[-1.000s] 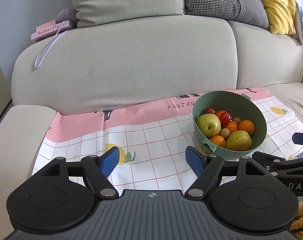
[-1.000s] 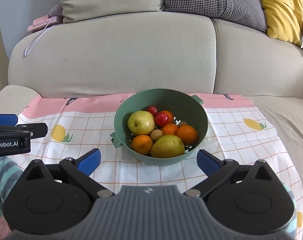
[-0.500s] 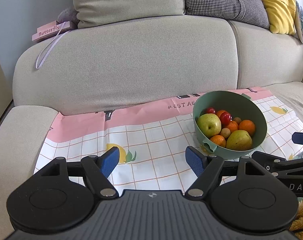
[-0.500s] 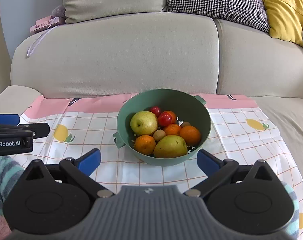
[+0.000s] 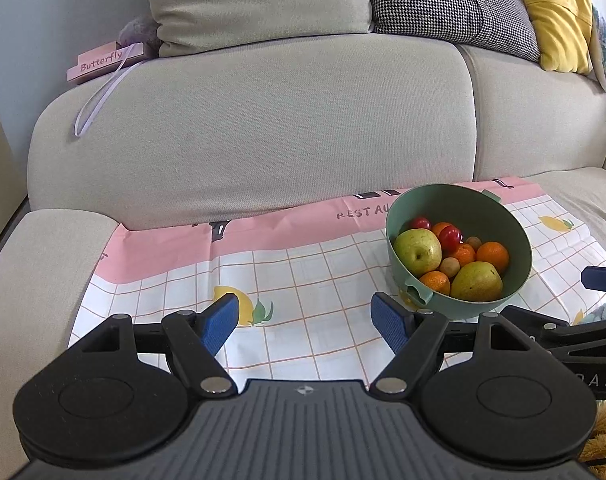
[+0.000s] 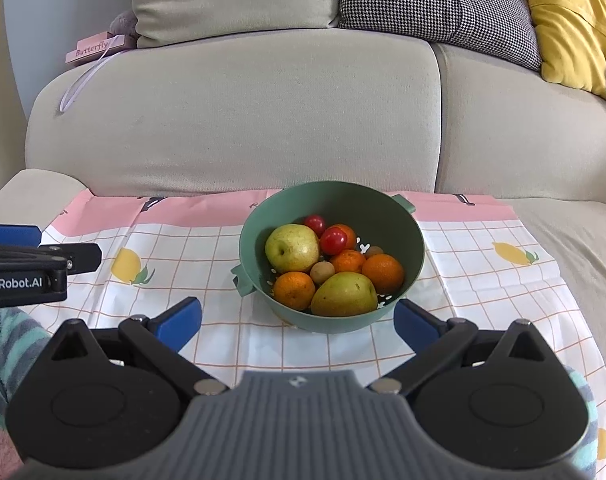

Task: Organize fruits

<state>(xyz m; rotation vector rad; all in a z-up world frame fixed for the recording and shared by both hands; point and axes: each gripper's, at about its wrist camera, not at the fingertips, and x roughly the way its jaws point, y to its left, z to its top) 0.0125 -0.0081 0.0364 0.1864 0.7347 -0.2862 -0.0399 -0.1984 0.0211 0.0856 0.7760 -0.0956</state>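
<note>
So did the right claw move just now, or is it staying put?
Yes. The right claw has crept left and pulled back a little: in its own view the green bowl has slid rightward and down against the frame, and so has the sofa behind it.

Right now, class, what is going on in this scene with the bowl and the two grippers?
A person holds two grippers over a patterned cloth spread on a sofa. A green bowl on the cloth holds pears, oranges, small red fruits and little brown ones. The right gripper faces the bowl, open and empty. The left gripper is also open and empty, with the bowl off to its right. No fruit has been picked up yet.
</note>
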